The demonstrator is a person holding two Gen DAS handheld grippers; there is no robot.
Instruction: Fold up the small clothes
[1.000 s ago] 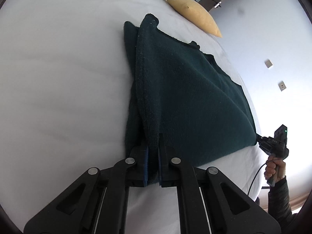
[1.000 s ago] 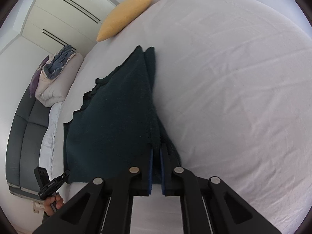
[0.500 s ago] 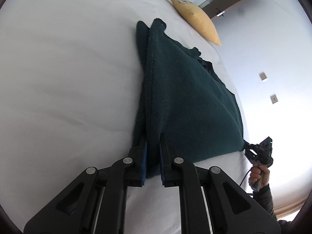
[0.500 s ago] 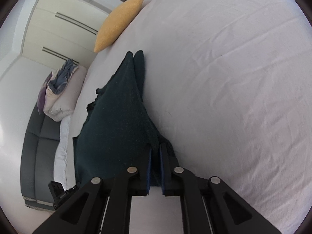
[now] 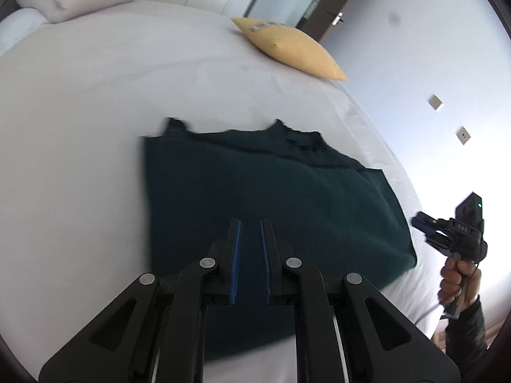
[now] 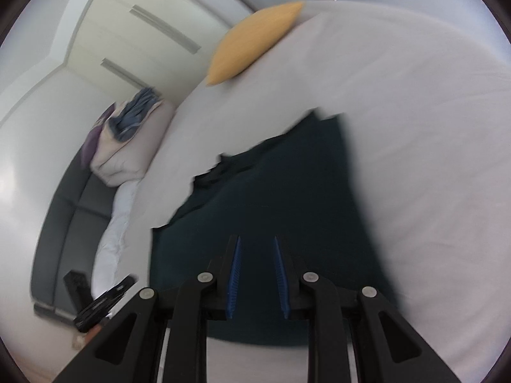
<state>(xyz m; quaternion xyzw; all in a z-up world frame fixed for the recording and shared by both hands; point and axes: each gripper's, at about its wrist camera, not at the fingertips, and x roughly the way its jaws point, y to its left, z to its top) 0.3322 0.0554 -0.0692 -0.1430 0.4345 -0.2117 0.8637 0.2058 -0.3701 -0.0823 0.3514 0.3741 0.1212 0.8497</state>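
Note:
A dark green garment [image 5: 271, 191] lies folded flat on the white bed [image 5: 80, 127]; it also shows in the right wrist view [image 6: 281, 198]. My left gripper [image 5: 249, 223] is open and empty, held above the garment's near edge. My right gripper [image 6: 256, 239] is open and empty, also above the garment's near part. The right gripper shows in the left wrist view [image 5: 424, 226] off the garment's right corner, held by a hand. The right wrist view is blurred by motion.
A yellow pillow [image 5: 287, 48] lies at the far end of the bed [image 6: 252, 41]. A pile of bedding and clothes [image 6: 127, 134] sits on a dark sofa [image 6: 64, 223] to the left. A wall with sockets [image 5: 447, 118] is on the right.
Both grippers were shut on the garment's edge and have let go. The garment now lies flat on the bed. Both grippers have lifted and pulled back.

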